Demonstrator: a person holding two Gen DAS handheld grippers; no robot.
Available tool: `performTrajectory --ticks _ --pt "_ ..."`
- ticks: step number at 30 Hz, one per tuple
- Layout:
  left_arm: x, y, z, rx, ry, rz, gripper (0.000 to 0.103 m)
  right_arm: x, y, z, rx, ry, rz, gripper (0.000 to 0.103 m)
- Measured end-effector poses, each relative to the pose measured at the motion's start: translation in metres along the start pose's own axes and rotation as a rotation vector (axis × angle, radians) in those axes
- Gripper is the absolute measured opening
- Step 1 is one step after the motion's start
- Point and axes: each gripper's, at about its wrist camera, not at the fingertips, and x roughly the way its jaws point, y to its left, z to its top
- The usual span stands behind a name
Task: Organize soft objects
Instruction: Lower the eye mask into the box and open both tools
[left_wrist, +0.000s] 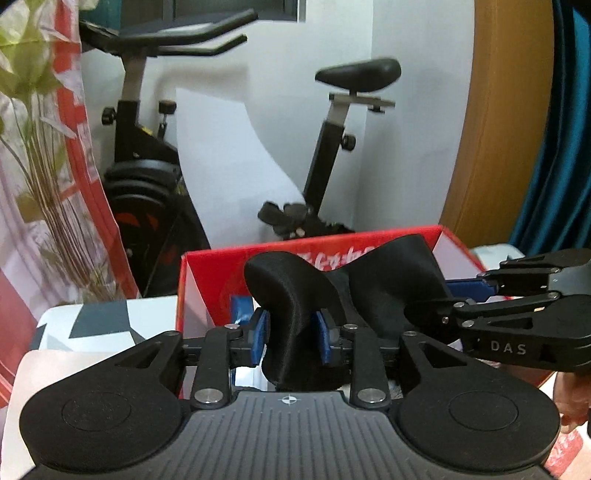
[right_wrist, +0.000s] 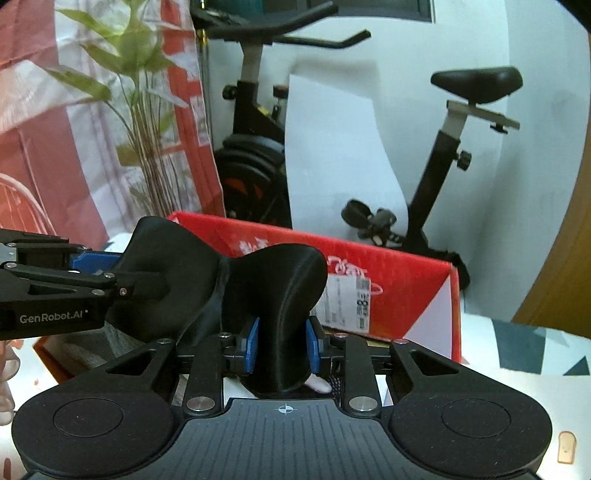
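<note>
Left wrist view: our left gripper (left_wrist: 291, 334) and right gripper (right_wrist: 281, 345) each clamp the black cloth (left_wrist: 295, 295); we lower it evenly into the red box (left_wrist: 207, 273).

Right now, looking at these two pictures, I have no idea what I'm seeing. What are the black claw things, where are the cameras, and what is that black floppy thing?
There is no robot here. A person holds two hand tools, each a two-finger gripper with a wide-angle camera looking forward along its fingers.

One picture comes from the left gripper, with the right one reaching in from the side. The other comes from the right gripper.

Both are shut on the same black fabric item, each pinching one end between blue pads, so it hangs stretched between them. What garment it is I cannot tell.

Behind it stands an open red cardboard box on a patterned surface. Farther back are an exercise bike and a leafy plant.
</note>
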Motion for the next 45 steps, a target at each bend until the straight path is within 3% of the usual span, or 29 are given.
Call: performTrajectory --ticks 4,10,15,20,24,28,30,34,38,45 --pt "0.015 0.005 -0.005 0.001 0.039 0.007 0.055 0.007 -0.007 -0.002 0.008 0.031 -0.018 0.025" --pt "0.021 0.015 -0.003 -0.010 0.058 0.053 0.055 0.013 -0.008 -0.005 -0.006 0.071 -0.059 0.030" --pt "0.016 0.017 -0.001 -0.025 0.047 0.057 0.056 0.017 -0.002 -0.006 0.016 0.104 -0.002 0.030" --pt "0.012 0.015 -0.005 -0.032 0.050 0.064 0.056 0.024 0.008 -0.007 0.004 0.131 -0.001 0.030" --pt "0.008 0.017 -0.006 -0.035 0.050 0.073 0.065 0.021 0.010 -0.008 -0.003 0.142 -0.023 0.039" --pt "0.000 0.017 -0.006 -0.033 0.030 0.082 0.066 0.012 0.011 -0.009 -0.018 0.138 -0.054 0.047" --pt "-0.004 0.017 -0.006 -0.036 0.026 0.086 0.067 0.005 0.011 -0.009 -0.030 0.120 -0.084 0.064" --pt "-0.013 0.016 -0.006 -0.049 0.015 0.090 0.072 -0.013 0.013 -0.008 -0.048 0.075 -0.101 0.071" --pt "-0.028 0.012 -0.008 -0.056 0.000 0.089 0.087 -0.034 0.019 -0.012 -0.063 0.025 -0.097 0.082" --pt "-0.060 0.006 -0.019 -0.072 -0.030 0.096 0.090 -0.069 0.028 -0.028 -0.064 -0.039 -0.072 0.084"
